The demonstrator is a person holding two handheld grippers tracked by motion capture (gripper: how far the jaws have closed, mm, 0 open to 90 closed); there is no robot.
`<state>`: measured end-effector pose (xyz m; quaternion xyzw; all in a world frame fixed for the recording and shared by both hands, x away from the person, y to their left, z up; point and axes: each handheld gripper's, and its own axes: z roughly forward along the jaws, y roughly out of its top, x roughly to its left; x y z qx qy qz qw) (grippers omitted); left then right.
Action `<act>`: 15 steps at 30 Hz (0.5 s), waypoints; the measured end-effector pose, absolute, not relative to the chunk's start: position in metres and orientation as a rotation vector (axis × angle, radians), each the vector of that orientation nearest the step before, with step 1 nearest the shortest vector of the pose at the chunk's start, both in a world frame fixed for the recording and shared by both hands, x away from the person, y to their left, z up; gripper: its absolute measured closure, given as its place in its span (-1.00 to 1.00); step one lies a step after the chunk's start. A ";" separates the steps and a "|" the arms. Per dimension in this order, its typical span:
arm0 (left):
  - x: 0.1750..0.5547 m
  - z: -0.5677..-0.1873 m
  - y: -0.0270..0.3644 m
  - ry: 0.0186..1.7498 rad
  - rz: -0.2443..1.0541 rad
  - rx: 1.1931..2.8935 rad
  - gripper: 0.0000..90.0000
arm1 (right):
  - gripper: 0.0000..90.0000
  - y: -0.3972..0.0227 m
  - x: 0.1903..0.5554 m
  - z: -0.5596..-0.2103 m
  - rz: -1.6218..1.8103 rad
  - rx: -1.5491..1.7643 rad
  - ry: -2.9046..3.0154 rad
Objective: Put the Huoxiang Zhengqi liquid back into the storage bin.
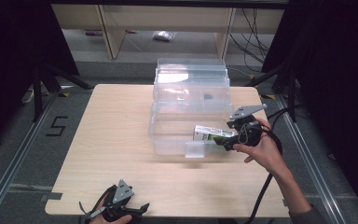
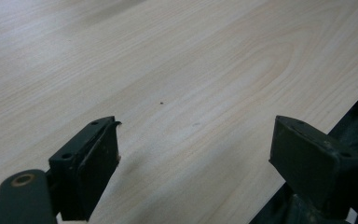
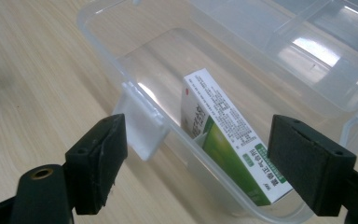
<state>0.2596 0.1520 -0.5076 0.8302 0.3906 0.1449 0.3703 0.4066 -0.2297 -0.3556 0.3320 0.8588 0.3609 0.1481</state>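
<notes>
Where smooth clear plastic curves, a printed rectangular carton (image 3: 228,140) leans.

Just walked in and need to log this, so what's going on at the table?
A person holds a gripper in each hand. The right gripper stands open over the clear plastic storage box, where a white-and-green printed carton lies inside, free of the pads. The left gripper is open over the light wooden table, holding nothing.
</notes>
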 end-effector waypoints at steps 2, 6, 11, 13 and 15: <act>0.260 -0.507 0.153 0.999 0.356 2.141 -0.67 | -0.53 -0.232 0.399 -0.359 1.025 0.944 2.472; 0.260 -0.508 0.152 1.002 0.374 2.130 -0.67 | -0.53 -0.234 0.392 -0.362 1.036 0.953 2.461; 0.259 -0.508 0.151 1.009 0.358 2.110 -0.67 | -0.54 -0.236 0.383 -0.372 1.058 0.980 2.452; 0.259 -0.508 0.151 1.011 0.357 2.108 -0.67 | -0.53 -0.237 0.379 -0.377 1.081 0.975 2.439; 0.259 -0.508 0.151 1.010 0.358 2.108 -0.67 | -0.53 -0.237 0.376 -0.379 1.100 0.992 2.426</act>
